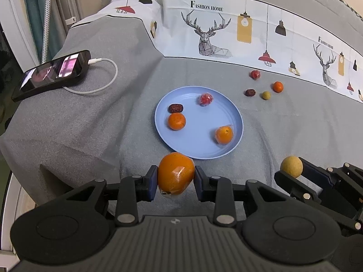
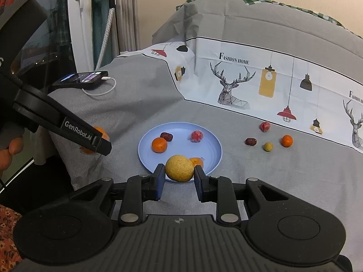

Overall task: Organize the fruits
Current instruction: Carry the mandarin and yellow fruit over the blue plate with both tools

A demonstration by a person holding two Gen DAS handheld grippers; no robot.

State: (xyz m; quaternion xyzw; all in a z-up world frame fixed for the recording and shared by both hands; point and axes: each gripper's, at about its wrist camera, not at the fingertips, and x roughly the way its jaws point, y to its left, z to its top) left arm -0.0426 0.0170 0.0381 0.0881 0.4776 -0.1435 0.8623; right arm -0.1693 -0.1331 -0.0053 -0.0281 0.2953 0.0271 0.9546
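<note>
Nearest in the left wrist view, the left gripper (image 1: 176,178) is seen clamped on a plastic-wrapped orange (image 1: 175,173), both blue pads pressed against its sides. The fruit is held above the grey cloth (image 1: 90,124), just short of the near rim of the blue plate (image 1: 226,111).

In the right wrist view, the right gripper (image 2: 179,176) is seen pinching a tan round fruit (image 2: 179,168) between its pads, over the plate's near edge. The same fruit and gripper are visible at the right edge of the left view, beside the left gripper. A hand (image 2: 9,154) on the left gripper's handle is partly visible at the left border of the right view.

On the plate, four items are noted: a wrapped orange (image 1: 224,134) near the front right, a bare mandarin (image 1: 176,121) at the left, a dark red date (image 1: 175,108) touching or just beside the mandarin on its far side, and a red wrapped fruit (image 1: 205,99) toward the far rim.

Further back and to the right, four loose items lie on the cloth: a second date (image 1: 250,92), a small yellow-green fruit (image 1: 266,95), a small mandarin (image 1: 278,86) and a red wrapped piece (image 1: 255,74), set near each other but apart.

At the far left, a phone (image 1: 53,72) with a white cable (image 1: 102,77) is recorded. A printed white band (image 1: 249,29) with deer and lamps runs across the back.
</note>
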